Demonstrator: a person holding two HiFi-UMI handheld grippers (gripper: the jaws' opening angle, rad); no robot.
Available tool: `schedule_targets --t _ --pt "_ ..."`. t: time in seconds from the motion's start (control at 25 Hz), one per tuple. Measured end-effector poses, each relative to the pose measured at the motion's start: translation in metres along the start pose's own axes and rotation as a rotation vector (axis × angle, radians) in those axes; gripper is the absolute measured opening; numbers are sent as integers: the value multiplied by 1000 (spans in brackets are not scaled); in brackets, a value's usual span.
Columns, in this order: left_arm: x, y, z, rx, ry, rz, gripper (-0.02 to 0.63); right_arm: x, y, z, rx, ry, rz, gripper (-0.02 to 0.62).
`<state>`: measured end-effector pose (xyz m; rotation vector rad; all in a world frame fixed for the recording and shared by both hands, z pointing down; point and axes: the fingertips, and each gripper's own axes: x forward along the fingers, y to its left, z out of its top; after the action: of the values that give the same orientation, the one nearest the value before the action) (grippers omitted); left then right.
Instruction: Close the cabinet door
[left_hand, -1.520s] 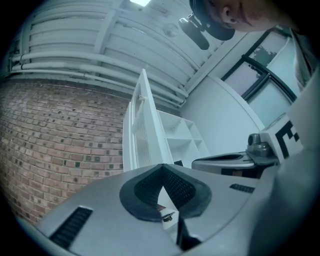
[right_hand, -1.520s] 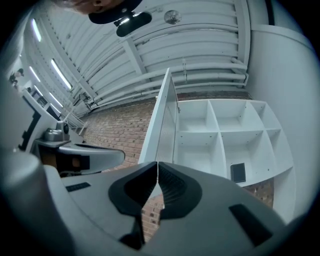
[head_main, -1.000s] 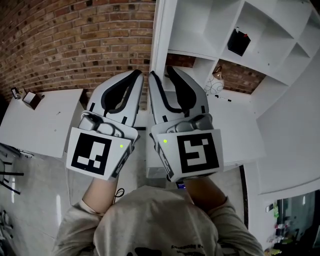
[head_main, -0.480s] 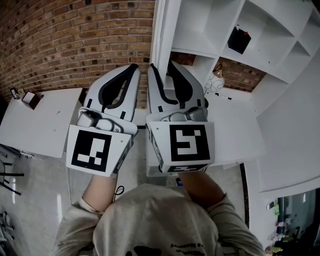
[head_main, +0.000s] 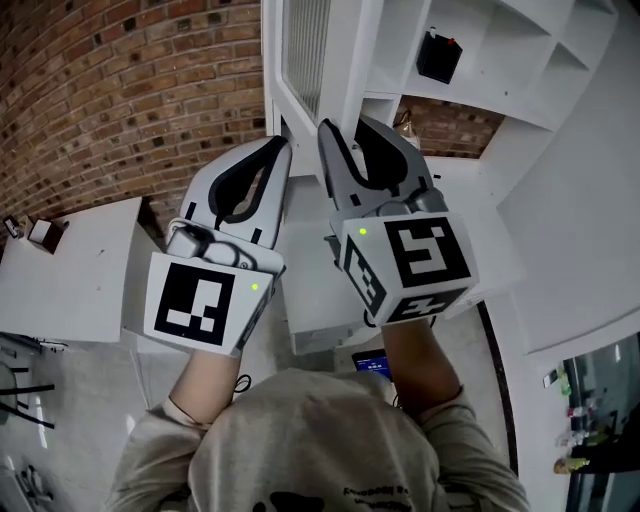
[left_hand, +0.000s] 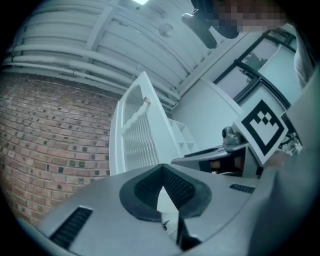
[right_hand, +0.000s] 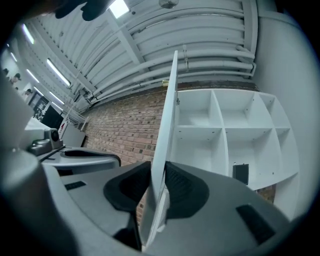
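Observation:
The white cabinet door with a slatted panel stands open at the top centre, edge-on to me. My right gripper straddles its lower edge. In the right gripper view the door edge fills the gap between the two dark pads, and the jaws are closing on it. My left gripper hangs just left of the door, its tips together with nothing between them; in its own view the gripper faces the door's slatted face. The white cabinet with open shelves lies to the right.
A small black box sits on a cabinet shelf. A brick wall runs behind on the left. A white table stands at the left, and a low white unit lies under the grippers.
Both grippers have moved forward and to the right. The right one's jaws now straddle the door's edge. The door's slatted face has come into the head view.

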<state>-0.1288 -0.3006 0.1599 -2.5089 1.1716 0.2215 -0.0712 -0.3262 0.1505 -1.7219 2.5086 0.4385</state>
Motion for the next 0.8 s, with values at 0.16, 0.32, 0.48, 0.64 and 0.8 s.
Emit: schedule_targets --t 0.16,0.32,0.48,0.64,0.8 --pt "8 -7 -4 -14 3 -21 6 -1 -13 -2 2 14 13 103" --pt "17 -16 -5 -21 1 -34 6 -4 -18 -3 12 11 33 101" --pt "25 -20 -6 -3 9 -24 6 -3 -25 -2 20 11 47 101" --pt "37 -21 -12 -7 19 6 6 0 -38 -2 40 2 72 98" --pt "48 -29 -15 -14 21 47 6 -3 -45 -5 43 -11 118 100"
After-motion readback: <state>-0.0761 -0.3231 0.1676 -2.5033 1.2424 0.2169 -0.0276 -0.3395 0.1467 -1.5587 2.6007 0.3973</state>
